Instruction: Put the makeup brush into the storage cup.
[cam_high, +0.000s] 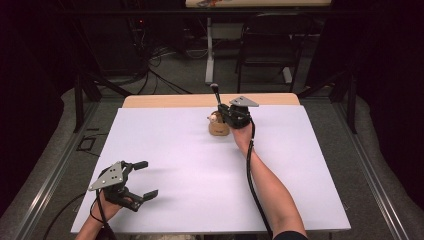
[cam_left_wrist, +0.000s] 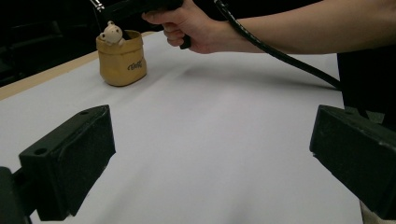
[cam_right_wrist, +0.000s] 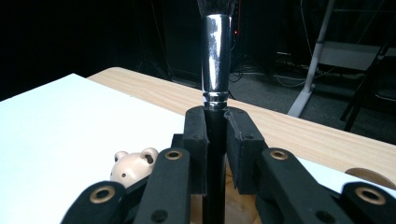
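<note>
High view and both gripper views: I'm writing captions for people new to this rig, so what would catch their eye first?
First, the right tool clamped on a makeup brush with a shiny silver ferrule, held upright at the far side of the white table. Just below it stands a small tan pouch with a little bear figure peeking out. The left tool rests open at the near left corner.

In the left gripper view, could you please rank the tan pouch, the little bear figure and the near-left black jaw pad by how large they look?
1. Left jaw pad, largest, though closeness to the camera inflates it.
2. Tan pouch.
3. Bear figure, smallest, poking out of the pouch.
</note>
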